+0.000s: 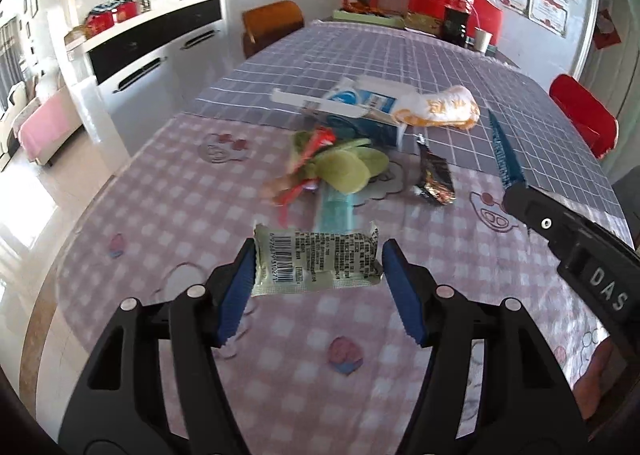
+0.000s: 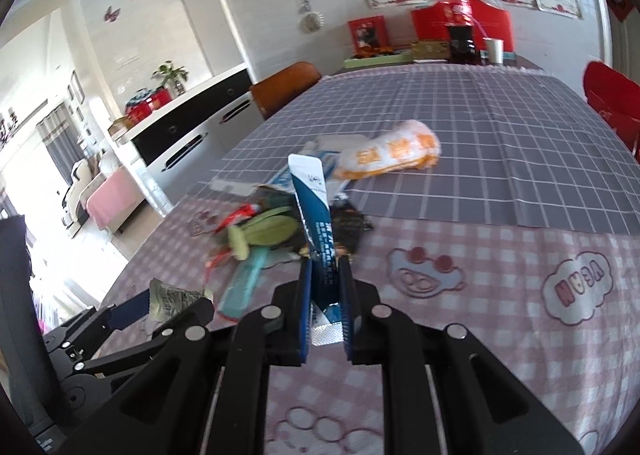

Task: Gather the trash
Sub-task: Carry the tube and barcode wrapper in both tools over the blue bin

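My left gripper (image 1: 319, 251) is shut on a silver snack wrapper (image 1: 316, 263) with a barcode, held by its two ends a little above the pink checked tablecloth (image 1: 160, 215). That wrapper (image 2: 172, 301) and the left gripper (image 2: 168, 307) also show low on the left in the right wrist view. A blue and white sachet (image 2: 314, 199) stands upright in my right gripper (image 2: 325, 263), which is shut on its lower end. Seen from the left wrist, the right gripper (image 1: 516, 199) comes in from the right with the sachet (image 1: 502, 151) edge-on. Between them lies a trash pile (image 1: 340, 167) of green, red and teal wrappers.
A dark crumpled wrapper (image 1: 434, 179), a blue and white box (image 1: 360, 103) and an orange and white bag (image 1: 440, 107) lie beyond the pile. A cola bottle (image 1: 458, 11) and cup (image 1: 482, 41) stand at the far end. A red chair (image 1: 582, 115) is right, a brown chair (image 1: 272, 25) far left.
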`<state>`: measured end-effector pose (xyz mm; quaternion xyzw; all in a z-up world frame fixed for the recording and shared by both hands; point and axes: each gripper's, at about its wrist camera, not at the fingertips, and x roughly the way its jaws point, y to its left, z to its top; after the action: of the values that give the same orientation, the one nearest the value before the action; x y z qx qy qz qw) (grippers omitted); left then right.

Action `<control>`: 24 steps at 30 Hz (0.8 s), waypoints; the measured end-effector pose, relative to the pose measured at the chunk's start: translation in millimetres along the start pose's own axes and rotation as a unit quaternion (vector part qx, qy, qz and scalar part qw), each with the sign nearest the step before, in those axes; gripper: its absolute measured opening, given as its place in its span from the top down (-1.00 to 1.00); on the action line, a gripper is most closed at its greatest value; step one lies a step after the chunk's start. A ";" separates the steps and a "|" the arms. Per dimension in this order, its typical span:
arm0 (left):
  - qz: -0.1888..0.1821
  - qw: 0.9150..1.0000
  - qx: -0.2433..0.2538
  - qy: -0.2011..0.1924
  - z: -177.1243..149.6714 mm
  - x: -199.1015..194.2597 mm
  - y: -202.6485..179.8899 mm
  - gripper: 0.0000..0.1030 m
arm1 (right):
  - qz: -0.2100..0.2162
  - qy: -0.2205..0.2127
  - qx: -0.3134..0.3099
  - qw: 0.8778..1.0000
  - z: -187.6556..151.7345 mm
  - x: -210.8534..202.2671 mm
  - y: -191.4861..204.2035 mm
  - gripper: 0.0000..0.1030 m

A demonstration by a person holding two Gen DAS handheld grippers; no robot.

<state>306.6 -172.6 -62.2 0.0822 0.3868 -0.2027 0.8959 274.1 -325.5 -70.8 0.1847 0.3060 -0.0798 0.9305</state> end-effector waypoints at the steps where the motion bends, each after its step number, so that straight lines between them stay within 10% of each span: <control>1: 0.000 1.000 -0.004 -0.003 -1.2 -4.1 4.5 -0.21 | 0.003 0.000 -0.004 1.000 -0.5 0.0 4.9 0.75; 24: 0.126 0.981 -0.147 -0.015 -74.8 -81.7 179.0 -0.21 | 0.134 0.045 -0.143 0.980 -47.8 18.9 198.5 0.74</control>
<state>283.1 36.5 -55.9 -0.0053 0.3855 -0.0303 0.9222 315.3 -125.0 -59.2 0.0923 0.3285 0.0987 0.9348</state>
